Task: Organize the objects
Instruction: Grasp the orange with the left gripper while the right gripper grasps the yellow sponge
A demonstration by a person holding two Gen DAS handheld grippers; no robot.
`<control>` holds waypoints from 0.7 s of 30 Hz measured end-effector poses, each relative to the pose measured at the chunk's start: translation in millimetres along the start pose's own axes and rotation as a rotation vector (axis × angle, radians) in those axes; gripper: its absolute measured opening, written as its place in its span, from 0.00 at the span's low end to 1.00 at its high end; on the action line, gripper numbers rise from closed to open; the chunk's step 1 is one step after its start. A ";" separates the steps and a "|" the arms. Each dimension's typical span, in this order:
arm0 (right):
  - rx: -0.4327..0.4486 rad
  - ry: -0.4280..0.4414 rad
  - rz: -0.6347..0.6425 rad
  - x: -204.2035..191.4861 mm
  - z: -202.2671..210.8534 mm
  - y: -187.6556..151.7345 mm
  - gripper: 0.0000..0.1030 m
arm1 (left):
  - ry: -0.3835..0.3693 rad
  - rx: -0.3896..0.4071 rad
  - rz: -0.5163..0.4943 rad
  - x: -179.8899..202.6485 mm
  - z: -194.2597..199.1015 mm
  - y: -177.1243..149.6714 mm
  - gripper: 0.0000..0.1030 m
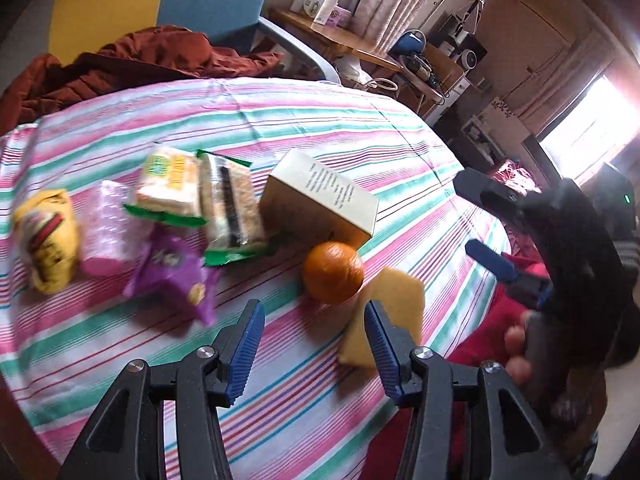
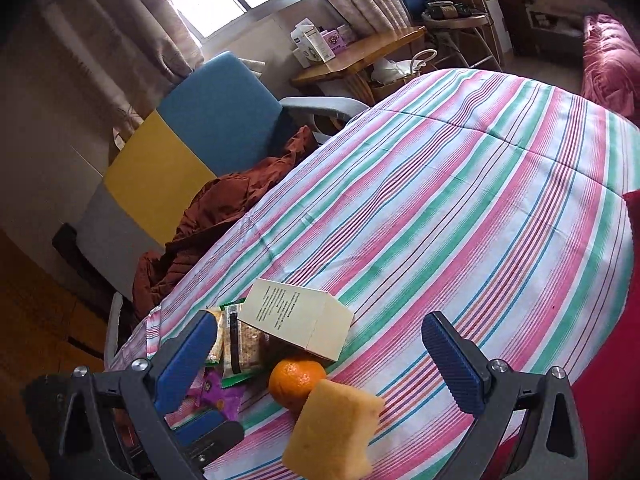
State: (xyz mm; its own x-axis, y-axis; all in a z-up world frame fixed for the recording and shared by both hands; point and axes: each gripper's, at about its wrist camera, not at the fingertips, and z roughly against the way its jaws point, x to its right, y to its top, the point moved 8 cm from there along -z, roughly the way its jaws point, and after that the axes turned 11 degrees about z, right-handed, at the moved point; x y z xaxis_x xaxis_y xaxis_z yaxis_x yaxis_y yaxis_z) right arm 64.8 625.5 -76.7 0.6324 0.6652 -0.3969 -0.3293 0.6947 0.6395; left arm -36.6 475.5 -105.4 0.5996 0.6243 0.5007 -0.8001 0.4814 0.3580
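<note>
Hovering open, both grippers (image 1: 314, 346) (image 2: 324, 364) face one orange (image 1: 333, 273), one sponge (image 2: 332, 428), one box (image 1: 324, 196).

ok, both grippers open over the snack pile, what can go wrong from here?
1. The orange is round and touches the yellow sponge; nudging either could set it rolling across the striped cloth.
2. The cream box leans on the cereal bar; pulling the bar may tip it.
3. The left gripper and right gripper crowd the same spot, so they could collide.

left claw (image 1: 314, 344) gaping, right claw (image 2: 320, 364) gaping, both empty
</note>
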 end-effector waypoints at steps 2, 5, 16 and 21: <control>-0.001 0.009 -0.010 0.6 -0.3 0.1 1.00 | -0.007 -0.018 0.016 3.3 -13.9 6.7 0.50; -0.003 0.013 -0.015 0.7 -1.0 0.3 1.00 | -0.022 -0.045 0.039 8.1 -32.8 12.8 0.50; -0.014 0.026 -0.015 0.1 -3.7 -0.1 1.00 | 0.009 -0.096 0.019 11.6 -82.2 9.1 0.49; -0.019 0.013 -0.004 0.5 -5.5 0.5 1.00 | 0.051 -0.058 -0.021 3.4 -59.9 -3.0 0.49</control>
State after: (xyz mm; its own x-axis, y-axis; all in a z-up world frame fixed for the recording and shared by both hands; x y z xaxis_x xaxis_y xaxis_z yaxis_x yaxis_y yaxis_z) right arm 61.1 627.7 -80.3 0.6246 0.6659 -0.4079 -0.3405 0.7023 0.6251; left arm -31.1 513.0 -152.0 0.6177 0.6431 0.4526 -0.7857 0.5287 0.3212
